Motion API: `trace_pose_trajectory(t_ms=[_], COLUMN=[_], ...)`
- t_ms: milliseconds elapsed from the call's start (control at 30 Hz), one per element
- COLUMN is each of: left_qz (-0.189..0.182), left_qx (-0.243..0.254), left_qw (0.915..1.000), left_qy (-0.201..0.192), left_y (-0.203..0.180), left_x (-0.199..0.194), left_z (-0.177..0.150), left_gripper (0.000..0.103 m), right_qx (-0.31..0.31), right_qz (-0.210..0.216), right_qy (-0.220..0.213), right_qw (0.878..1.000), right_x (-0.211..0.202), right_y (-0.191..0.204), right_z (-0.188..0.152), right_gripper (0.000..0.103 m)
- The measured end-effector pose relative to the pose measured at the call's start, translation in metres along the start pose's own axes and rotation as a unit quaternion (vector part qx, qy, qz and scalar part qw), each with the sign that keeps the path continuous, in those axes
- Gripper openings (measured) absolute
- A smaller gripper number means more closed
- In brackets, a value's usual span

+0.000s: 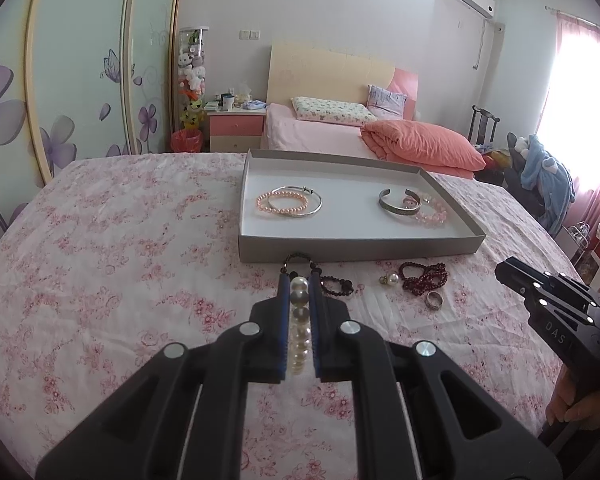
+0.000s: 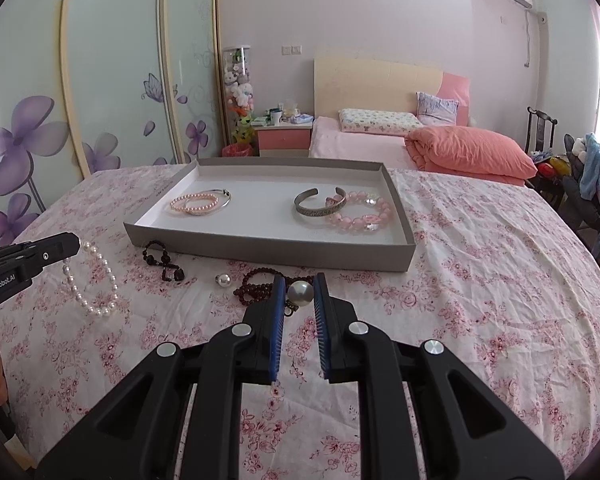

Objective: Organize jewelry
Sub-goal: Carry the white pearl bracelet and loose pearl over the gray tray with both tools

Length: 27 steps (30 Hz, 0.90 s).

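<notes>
Left gripper clamped on white pearl bracelet, just above floral cloth. Right gripper clamped on pearl earring, near grey tray. Advice: lift both clear, carry over tray rim, release low so 2 pieces do not tangle.

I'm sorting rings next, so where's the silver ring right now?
In the left wrist view, the silver ring lies on the floral bedspread, right of centre, just below the dark red bead bracelet, outside the grey tray.
</notes>
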<state>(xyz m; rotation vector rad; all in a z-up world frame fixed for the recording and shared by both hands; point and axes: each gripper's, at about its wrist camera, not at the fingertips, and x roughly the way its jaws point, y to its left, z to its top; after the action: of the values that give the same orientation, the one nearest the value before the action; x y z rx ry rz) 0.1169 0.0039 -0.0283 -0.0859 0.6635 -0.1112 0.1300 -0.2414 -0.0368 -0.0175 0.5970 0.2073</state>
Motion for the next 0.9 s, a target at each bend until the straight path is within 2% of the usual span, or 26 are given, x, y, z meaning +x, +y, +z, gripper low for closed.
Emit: trace_pose_trajectory(t_ms=[567, 900], left_qz=[0.036, 0.053], left_qx=[0.040, 0.049], left_qw=[0.9968, 0.9944], left_qy=[-0.060, -0.078], left_y=[-0.032, -0.044], left_x=[-0.008, -0.002], left_z=[0.015, 0.032], left_gripper=[0.010, 0.010], right_qx=[-0.010, -0.015], right_qz=[-0.015, -0.018], right_qy=[-0.093, -0.117], right_qw=[0.996, 0.993], right_x=[-0.023, -0.024], right_y=[0.007, 0.006], right_z=[0.023, 0.040], right_gripper=[0.016, 0.016])
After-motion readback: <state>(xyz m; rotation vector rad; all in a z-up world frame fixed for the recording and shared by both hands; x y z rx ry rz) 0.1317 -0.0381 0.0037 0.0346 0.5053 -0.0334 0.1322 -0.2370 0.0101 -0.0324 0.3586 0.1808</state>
